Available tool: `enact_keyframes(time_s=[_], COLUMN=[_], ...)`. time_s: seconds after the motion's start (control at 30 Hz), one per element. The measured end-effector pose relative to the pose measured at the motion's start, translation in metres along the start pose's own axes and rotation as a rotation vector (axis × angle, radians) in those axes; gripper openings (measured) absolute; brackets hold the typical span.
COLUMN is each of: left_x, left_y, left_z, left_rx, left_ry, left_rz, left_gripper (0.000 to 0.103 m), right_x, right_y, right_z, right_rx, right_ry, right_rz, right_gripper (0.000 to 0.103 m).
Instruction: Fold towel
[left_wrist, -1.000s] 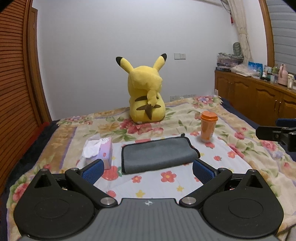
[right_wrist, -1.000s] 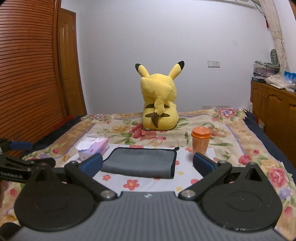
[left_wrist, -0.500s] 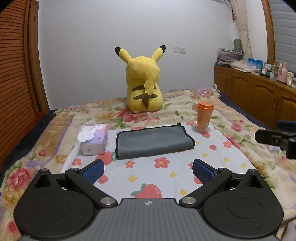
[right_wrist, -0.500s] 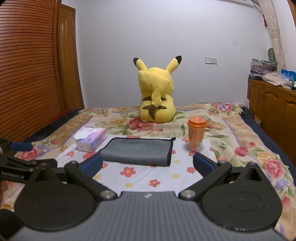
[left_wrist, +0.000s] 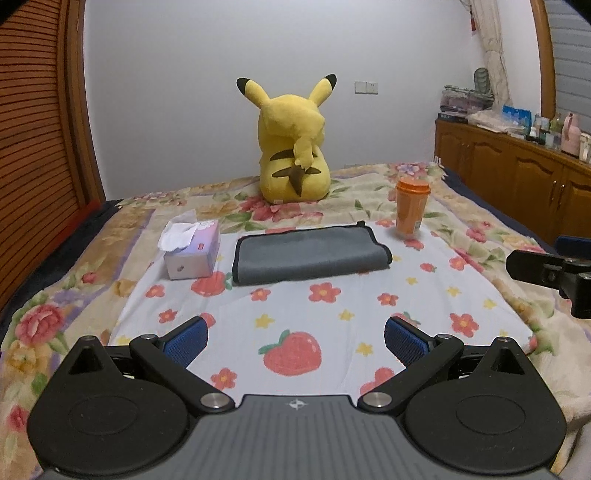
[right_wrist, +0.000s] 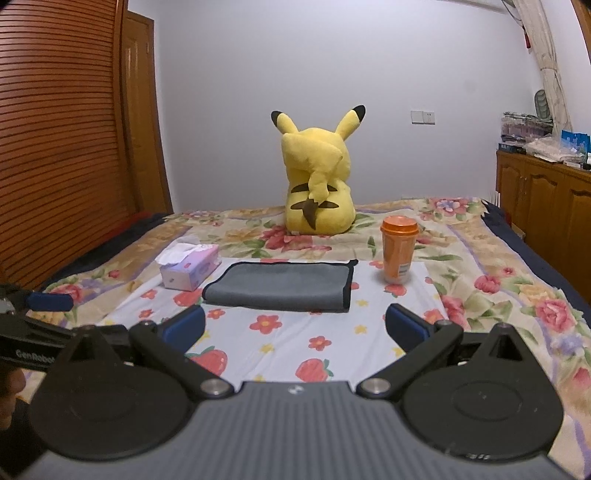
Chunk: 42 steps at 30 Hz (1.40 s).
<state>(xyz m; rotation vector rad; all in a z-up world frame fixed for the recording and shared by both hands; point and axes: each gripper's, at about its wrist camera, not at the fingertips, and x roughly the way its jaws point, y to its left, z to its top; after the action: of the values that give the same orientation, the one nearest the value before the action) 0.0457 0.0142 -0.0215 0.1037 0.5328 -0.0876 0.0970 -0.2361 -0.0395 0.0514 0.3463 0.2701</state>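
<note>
A grey towel with a black border lies folded flat on the white floral sheet in the middle of the bed; it also shows in the right wrist view. My left gripper is open and empty, held well back from the towel, near the front of the bed. My right gripper is open and empty, also short of the towel. The right gripper's side shows at the right edge of the left wrist view, and the left gripper shows at the left edge of the right wrist view.
A tissue box stands left of the towel and an orange cup right of it. A yellow Pikachu plush sits behind. Wooden cabinets run along the right; a slatted wooden wall stands on the left.
Both grippers have pulled back from the towel, towards the front of the bed, and more of the sheet shows in front of it. Both stay open. The towel has not moved.
</note>
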Motion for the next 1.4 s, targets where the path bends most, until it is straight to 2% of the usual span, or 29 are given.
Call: enact_keyframes(time_s=[0.37, 0.67, 1.4], left_x=[0.001, 0.002, -0.015], left_y=[-0.012, -0.016, -0.012], left_z=[-0.017, -0.019, 0.0], left_rx=[0.005, 0.008, -0.016], left_ry=[0.026, 0.03, -0.081], left_rz=[0.009, 0.012, 0.031], left_gripper=[0.103, 0.103, 0.103], right_x=[0.003, 0.0, -0.01], right_y=[-0.017, -0.025, -0.025], right_z=[-0.023, -0.026, -0.015], right_rx=[0.059, 0.077, 0.055], right_ry=[0.048, 0.044, -0.034], right_rz=[-0.006, -0.033, -0.044], right_gripper=[0.103, 0.103, 0.103])
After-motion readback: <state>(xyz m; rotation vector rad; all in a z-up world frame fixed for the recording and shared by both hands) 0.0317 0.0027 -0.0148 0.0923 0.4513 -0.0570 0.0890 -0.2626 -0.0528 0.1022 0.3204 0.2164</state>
